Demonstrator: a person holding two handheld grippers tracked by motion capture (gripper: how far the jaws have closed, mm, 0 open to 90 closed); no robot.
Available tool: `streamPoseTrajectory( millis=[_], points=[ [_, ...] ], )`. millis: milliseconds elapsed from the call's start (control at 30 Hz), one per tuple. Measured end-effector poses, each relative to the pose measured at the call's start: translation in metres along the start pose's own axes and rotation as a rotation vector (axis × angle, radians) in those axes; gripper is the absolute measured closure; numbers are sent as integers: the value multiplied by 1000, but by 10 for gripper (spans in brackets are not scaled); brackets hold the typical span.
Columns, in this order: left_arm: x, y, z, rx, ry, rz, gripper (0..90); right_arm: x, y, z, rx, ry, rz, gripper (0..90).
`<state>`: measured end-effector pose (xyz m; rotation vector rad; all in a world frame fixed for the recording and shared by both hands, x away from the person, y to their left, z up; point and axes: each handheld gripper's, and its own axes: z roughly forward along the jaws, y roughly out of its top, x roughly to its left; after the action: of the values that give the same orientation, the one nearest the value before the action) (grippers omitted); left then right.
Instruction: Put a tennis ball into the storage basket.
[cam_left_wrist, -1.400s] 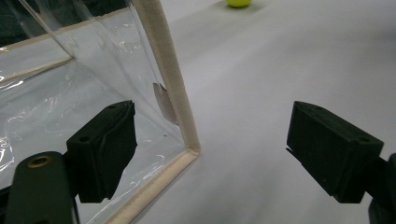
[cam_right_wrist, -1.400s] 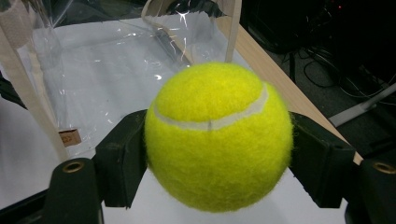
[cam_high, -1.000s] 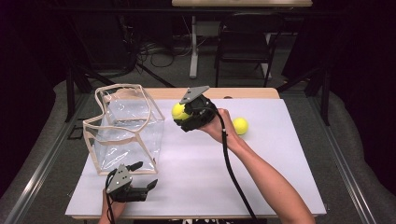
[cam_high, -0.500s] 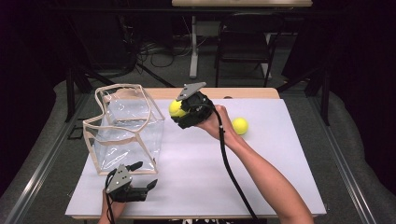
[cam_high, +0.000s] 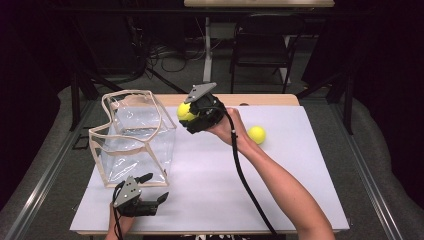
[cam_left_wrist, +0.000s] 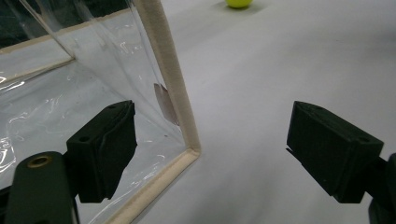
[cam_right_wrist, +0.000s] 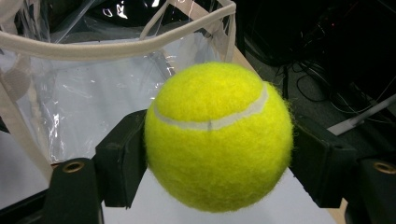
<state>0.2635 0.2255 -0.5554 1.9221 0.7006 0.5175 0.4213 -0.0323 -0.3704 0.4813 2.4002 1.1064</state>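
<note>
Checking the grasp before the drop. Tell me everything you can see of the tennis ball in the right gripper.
The tennis ball is bright yellow-green and fuzzy, with a pale curved seam across its upper half. It looks whole and round, not squashed. The right gripper is shut on it, one black pad pressing each side at about mid-height. It is held in the air above the white table, near the top edge of the clear plastic bag with its cream trim, not yet inside it. Nothing else touches it.

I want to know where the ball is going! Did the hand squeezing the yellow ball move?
Yes, a little. In the high view the right gripper, shut on the tennis ball, has edged left toward the clear bag, away from the other ball on the table.
</note>
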Motion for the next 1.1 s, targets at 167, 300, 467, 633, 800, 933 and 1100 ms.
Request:
streamPoseTrajectory(
  millis=[167,300,467,633,800,933,1100],
  points=[
    [0,0,0,0,-1,3,160,0,4,0,3,-3,-9,263],
    [0,0,0,-1,-1,0,160,0,8,1,1,-4,-11,263],
    [0,0,1,2,-2,3,160,0,14,1,-4,-1,-11,263],
    [0,0,1,1,-2,3,160,-1,20,3,-7,4,-11,263],
    [0,0,0,1,0,0,160,0,26,4,-13,4,-21,263],
    [0,0,0,-1,-3,-4,160,0,31,5,-15,0,-29,263],
    [0,0,0,-1,1,-3,160,-1,36,7,-14,-5,-30,263]
  ],
)
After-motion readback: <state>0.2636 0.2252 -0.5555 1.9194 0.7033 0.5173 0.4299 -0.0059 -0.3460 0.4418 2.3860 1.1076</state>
